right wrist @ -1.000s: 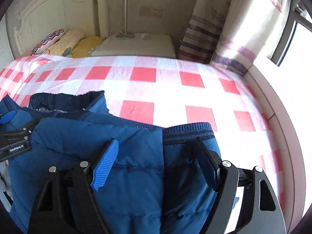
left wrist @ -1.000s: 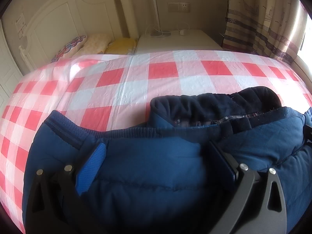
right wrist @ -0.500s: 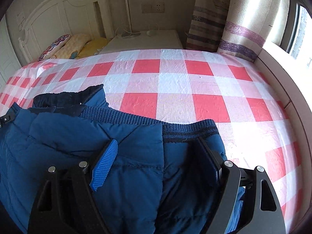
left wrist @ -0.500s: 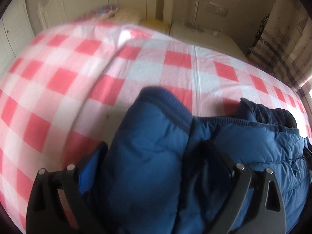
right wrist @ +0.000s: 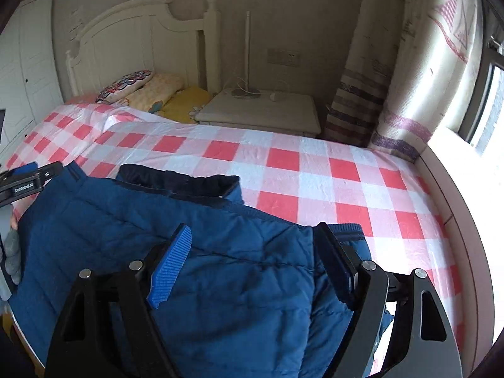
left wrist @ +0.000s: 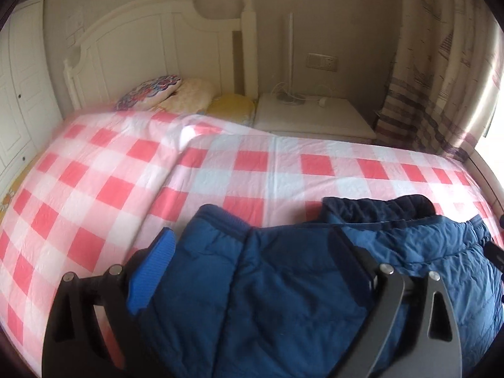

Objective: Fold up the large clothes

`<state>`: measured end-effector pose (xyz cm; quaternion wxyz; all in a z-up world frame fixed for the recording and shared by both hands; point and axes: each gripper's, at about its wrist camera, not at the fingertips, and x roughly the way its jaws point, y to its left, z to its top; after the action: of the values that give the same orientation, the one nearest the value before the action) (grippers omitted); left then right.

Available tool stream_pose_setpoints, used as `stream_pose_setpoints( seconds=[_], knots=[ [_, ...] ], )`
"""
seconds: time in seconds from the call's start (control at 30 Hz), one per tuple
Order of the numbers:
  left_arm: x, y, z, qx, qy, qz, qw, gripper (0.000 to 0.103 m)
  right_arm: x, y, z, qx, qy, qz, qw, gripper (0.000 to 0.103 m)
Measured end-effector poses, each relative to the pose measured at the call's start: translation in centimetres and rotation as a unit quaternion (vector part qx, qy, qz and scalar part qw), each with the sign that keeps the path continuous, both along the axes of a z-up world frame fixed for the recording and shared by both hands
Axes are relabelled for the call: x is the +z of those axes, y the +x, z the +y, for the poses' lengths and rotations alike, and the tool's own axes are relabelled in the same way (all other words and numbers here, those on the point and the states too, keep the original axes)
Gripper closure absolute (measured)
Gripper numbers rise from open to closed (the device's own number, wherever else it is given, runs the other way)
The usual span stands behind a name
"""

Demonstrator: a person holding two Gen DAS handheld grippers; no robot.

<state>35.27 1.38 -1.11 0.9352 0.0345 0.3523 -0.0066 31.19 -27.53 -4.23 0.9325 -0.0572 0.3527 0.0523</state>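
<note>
The blue padded jacket [right wrist: 132,236] lies bunched at the near edge of the bed [right wrist: 315,176], its dark collar [right wrist: 176,179] turned toward the headboard [right wrist: 126,41], and each gripper has a thick fold of it between wide-set fingers: the right gripper [right wrist: 252,252] near the ribbed hem [right wrist: 346,230], the left gripper [left wrist: 252,252] near the other ribbed corner. The pads seem to press the padding, though bulging cloth hides the contact on the dark side of each, so neither grip is certain. The main risk is slippery, puffy fabric sliding out of one side during a lift, so that the fold drops crooked; uneven pull between the two hands would twist the hem line. Ahead, the checked bedspread [left wrist: 220,163] is bare and gives plenty of room to lay the fold forward. Limits are the pillows [right wrist: 141,88] far off, the nightstand [right wrist: 261,110] and curtain [right wrist: 393,94] beyond the far side, and the window ledge [right wrist: 456,189] on the right
</note>
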Motion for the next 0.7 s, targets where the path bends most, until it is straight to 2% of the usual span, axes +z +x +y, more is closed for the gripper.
stream_pose_setpoints(
  seconds=[0.07, 0.1, 0.2, 0.23, 0.33, 0.7],
  knots=[
    [-0.1, -0.4, -3.5, -0.037, 0.032, -0.005, 0.9988, 0.002, 0.0, -1.0, 3.5, 0.051, -0.03, 0.006, 0.998, 0.026],
    [-0.8, -0.3, -4.8, -0.047, 0.045, 0.005, 0.9979, 0.002, -0.5, -1.1, 4.9, 0.069, -0.041, 0.016, 0.997, 0.026],
    [-5.4, 0.9, -7.4, -0.067, 0.069, 0.072, 0.9928, 0.002, -3.8, -0.6, 7.5, 0.079, -0.088, 0.052, 0.992, 0.026],
    [-7.0, 1.2, -7.8, -0.068, 0.082, 0.09, 0.9902, 0.002, -5.0, -0.2, 7.3, 0.077, -0.079, 0.066, 0.992, 0.026],
    [-7.7, 1.8, -7.4, -0.066, 0.068, 0.095, 0.9909, 0.001, -5.8, 0.8, 5.6, 0.072, -0.02, 0.092, 0.993, 0.025],
    [-8.2, 1.5, -6.7, -0.061, 0.055, 0.079, 0.9935, 0.001, -6.8, 1.3, 4.6, 0.067, 0.023, 0.104, 0.992, 0.021]
  ],
)
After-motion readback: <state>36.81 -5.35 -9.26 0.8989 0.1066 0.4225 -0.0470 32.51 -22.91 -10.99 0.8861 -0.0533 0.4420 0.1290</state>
